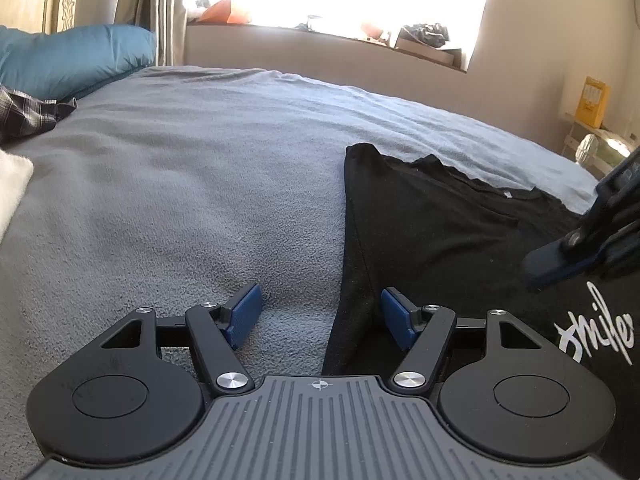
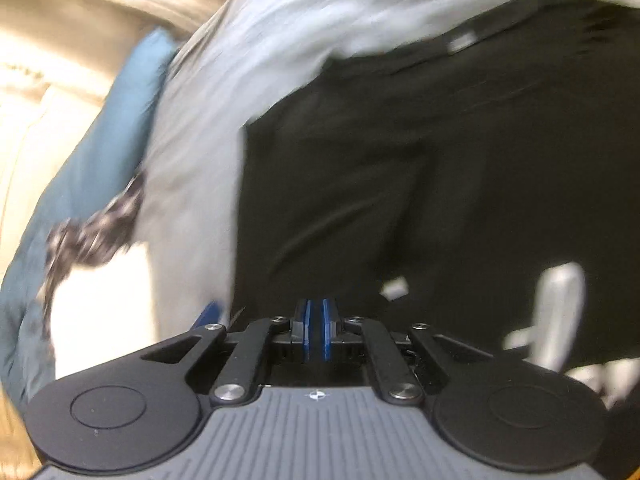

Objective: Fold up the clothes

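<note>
A black T-shirt [image 1: 440, 232] with white lettering [image 1: 596, 328] lies flat on the grey bed cover [image 1: 200, 184], its neckline toward the far side. My left gripper [image 1: 320, 316] is open and low over the shirt's left edge: the right pad is above black cloth, the left pad above the cover. My right gripper [image 1: 560, 260] reaches in from the right, just over the shirt. In the blurred right wrist view the right gripper [image 2: 316, 328] has its blue pads pressed together above the black T-shirt [image 2: 400, 160]. I see no cloth lifted by it.
A teal pillow [image 1: 72, 56] and a dark plaid garment [image 1: 28, 112] lie at the far left of the bed, with something white [image 1: 10, 184] at the left edge. A cluttered windowsill [image 1: 420, 40] runs behind. A yellow box [image 1: 596, 100] stands on the right.
</note>
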Available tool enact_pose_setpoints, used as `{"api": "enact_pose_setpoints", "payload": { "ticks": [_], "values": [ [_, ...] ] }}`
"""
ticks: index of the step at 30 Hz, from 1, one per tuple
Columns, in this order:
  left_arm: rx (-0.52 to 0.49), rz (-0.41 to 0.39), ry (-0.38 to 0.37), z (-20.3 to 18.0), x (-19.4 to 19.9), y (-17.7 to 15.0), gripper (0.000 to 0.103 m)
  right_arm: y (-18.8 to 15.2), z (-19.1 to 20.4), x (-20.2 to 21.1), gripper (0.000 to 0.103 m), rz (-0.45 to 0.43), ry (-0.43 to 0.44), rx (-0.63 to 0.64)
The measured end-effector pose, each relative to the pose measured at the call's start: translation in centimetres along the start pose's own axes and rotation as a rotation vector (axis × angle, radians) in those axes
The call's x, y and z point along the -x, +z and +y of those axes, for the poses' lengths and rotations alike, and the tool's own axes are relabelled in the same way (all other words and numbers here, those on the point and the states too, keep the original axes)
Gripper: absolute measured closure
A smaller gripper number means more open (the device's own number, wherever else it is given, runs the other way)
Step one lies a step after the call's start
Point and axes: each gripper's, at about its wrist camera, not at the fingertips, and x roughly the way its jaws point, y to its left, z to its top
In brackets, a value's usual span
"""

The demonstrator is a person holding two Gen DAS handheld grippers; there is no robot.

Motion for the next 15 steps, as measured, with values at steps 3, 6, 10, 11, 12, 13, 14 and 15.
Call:
{"api": "enact_pose_setpoints", "payload": {
  "ticks": [3, 6, 10, 11, 12, 13, 14, 15],
  "values": [
    [0.074, 0.016, -0.036, 1.0, 0.5, 0.6, 0.036, -0.6, 0.7, -0.5, 0.1, 0.029, 0.027, -0.001],
    [0.156, 0.041, -0.068, 2.4, 1.0, 1.2, 0.036, -1.3, 1.5, -1.1, 0.097, 0.057, 0.053, -0.002],
    [0.141, 0.054, -0.06, 2.2, 0.7, 1.2, 0.036, -2.2, 2.4, -1.8, 0.096, 0.095, 0.089, -0.003],
    [0.124, 0.051, -0.046, 1.8, 0.6, 1.0, 0.036, -2.4, 2.7, -2.0, 0.096, 0.105, 0.098, -0.004],
    [0.109, 0.048, -0.035, 1.5, 0.6, 1.0, 0.036, -2.6, 2.9, -2.7, 0.096, 0.116, 0.091, -0.005],
    [0.096, 0.047, -0.026, 1.3, 0.7, 0.9, 0.036, -2.8, 3.0, -3.5, 0.096, 0.127, 0.081, -0.008],
    [0.093, 0.048, -0.024, 1.3, 0.8, 0.9, 0.036, -3.0, 2.6, -4.1, 0.096, 0.139, 0.089, -0.035],
    [0.096, 0.051, -0.025, 1.4, 0.9, 0.9, 0.036, -3.3, 2.1, -4.6, 0.098, 0.152, 0.101, -0.067]
  ]
}}
